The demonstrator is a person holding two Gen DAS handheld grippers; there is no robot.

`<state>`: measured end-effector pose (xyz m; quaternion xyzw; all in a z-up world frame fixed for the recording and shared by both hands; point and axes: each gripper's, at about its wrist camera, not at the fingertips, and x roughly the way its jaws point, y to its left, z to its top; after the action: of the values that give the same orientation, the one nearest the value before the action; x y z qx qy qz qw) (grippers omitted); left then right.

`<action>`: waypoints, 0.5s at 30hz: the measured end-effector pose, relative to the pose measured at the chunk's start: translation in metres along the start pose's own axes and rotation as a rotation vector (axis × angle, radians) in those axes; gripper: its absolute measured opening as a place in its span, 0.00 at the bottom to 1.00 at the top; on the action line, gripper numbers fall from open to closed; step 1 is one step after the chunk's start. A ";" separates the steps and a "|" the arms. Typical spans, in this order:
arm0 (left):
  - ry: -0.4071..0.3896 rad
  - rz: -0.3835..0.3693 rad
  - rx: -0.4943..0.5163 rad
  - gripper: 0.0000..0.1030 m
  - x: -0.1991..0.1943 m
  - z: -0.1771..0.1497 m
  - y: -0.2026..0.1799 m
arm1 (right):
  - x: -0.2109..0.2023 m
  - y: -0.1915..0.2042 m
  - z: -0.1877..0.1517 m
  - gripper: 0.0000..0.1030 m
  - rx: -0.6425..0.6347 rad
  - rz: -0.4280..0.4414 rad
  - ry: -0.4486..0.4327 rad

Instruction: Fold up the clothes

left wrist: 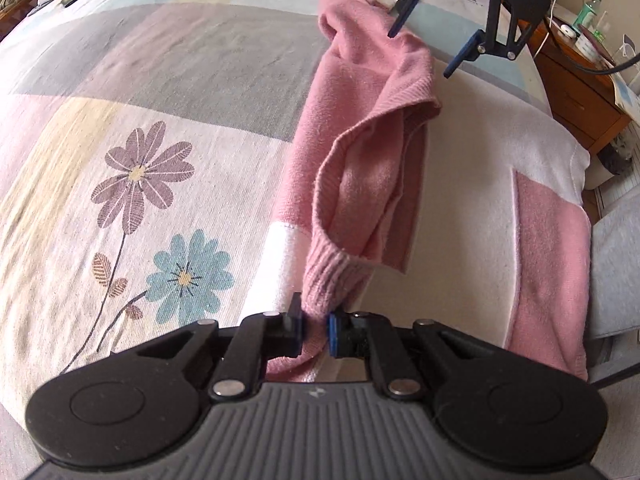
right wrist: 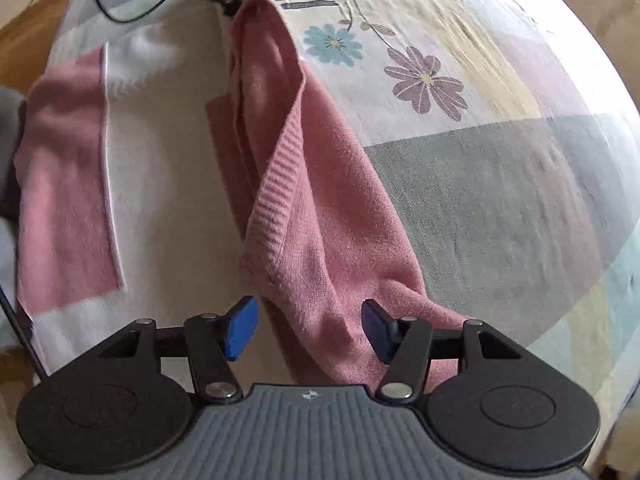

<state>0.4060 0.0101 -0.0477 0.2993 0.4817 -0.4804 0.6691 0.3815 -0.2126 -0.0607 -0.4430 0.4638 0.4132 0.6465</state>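
Spread across a bed, a patchwork cotton sheet printed with purple and blue daisies (left wrist: 152, 184) fills the left half of the left wrist view, and a wooden bedside cabinet (left wrist: 576, 92) with a green bottle sits at the upper right. On the sheet lies a pink and white knitted sweater (left wrist: 472, 208), its white body flat in the right half of that frame and one pink sleeve (left wrist: 360, 152) raised off it, running from upper centre down to the bottom centre.

At the bottom centre the left gripper (left wrist: 314, 330) is clamped tight on the sleeve's ribbed cuff (left wrist: 332, 280), which bunches between the pads. The right gripper (right wrist: 308, 330), at the bottom centre of its own view, stands with its jaws apart on either side of the sleeve's upper end; pink fabric lies between the blue pads (right wrist: 240, 326), but they are not pressing it.

The step in hand looks like laying the sleeve across the body. To do it well, the right gripper should close squarely on the shoulder end and take only the sleeve layer, not the white panel beneath. Then both ends want lifting together, with the sleeve kept lightly taut so it lands straight and free of twists.
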 end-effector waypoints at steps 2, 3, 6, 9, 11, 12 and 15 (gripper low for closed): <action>0.001 0.002 -0.001 0.09 0.000 0.000 0.000 | 0.001 0.011 -0.003 0.62 -0.104 -0.071 0.001; 0.002 0.004 -0.005 0.09 0.000 0.000 0.001 | 0.004 0.015 -0.004 0.62 -0.154 -0.100 0.005; -0.003 0.032 0.000 0.09 -0.006 0.001 0.000 | 0.019 0.020 -0.004 0.41 -0.261 -0.141 0.059; -0.020 0.087 0.013 0.09 -0.013 0.005 0.003 | 0.013 0.008 0.002 0.11 -0.226 -0.139 0.044; -0.035 0.130 -0.002 0.08 -0.017 0.010 0.011 | 0.004 -0.009 0.008 0.11 -0.139 -0.142 0.012; -0.046 0.150 -0.014 0.08 -0.019 0.013 0.017 | 0.001 -0.019 0.011 0.11 -0.102 -0.154 -0.002; -0.067 0.236 -0.051 0.08 -0.024 0.020 0.038 | -0.005 -0.050 0.021 0.11 -0.013 -0.194 -0.037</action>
<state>0.4472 0.0150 -0.0201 0.3206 0.4326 -0.3956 0.7440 0.4323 -0.2064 -0.0425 -0.4821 0.4039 0.3596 0.6893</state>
